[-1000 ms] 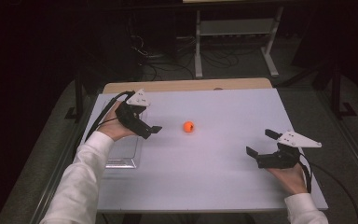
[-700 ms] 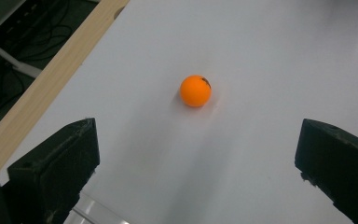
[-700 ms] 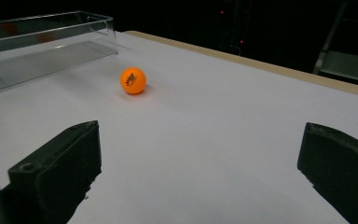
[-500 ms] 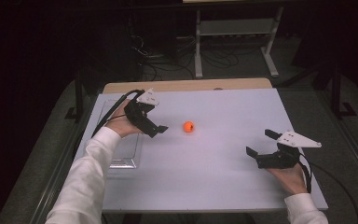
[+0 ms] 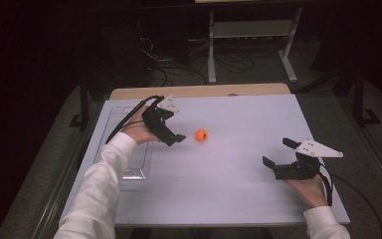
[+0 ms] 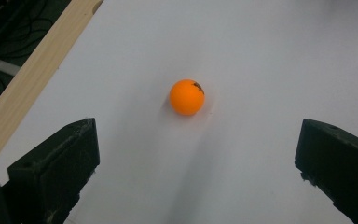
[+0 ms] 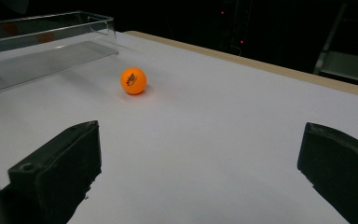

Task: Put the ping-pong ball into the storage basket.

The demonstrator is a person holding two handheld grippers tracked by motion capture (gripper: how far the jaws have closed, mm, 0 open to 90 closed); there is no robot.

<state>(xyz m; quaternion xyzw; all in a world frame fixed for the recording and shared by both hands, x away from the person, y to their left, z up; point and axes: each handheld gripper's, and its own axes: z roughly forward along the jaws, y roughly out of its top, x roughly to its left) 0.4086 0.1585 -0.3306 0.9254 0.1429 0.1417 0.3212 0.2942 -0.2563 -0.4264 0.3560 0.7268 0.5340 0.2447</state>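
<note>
Orange ball (image 5: 201, 135), small and round, with a dark printed mark on its skin: one item, lying loose on the white table top (image 5: 229, 199), a little toward 10 o'clock of the top's middle in the high view. Nothing touches it. In the left gripper view the ball (image 6: 187, 97) sits ahead of the jaws and between their lines, toward 12 o'clock, resting on bare white surface with a faint shadow under it.

Left gripper (image 5: 175, 139): black, held in the person's left hand, just beside the ball at its 9 o'clock in the high view, tips pointing at it. Jaws spread wide, holding nothing; ball not yet between them.

Clear plastic tray (image 5: 129, 172): shallow, straight-walled, lying along the table's left edge at 8 o'clock of the ball, partly under the left forearm in its white sleeve (image 5: 97, 194). From the right gripper view the tray (image 7: 51, 46) lies at 10 o'clock beyond the ball (image 7: 133, 80).

Right gripper (image 5: 278, 159): black with a grey three-cornered plate on top, held in the right hand, low over the table at 4 o'clock of the ball and well apart from it. Jaws spread wide, empty.

Wooden strip (image 5: 199, 91): pale, running along the table's far edge at 12 o'clock.
</note>
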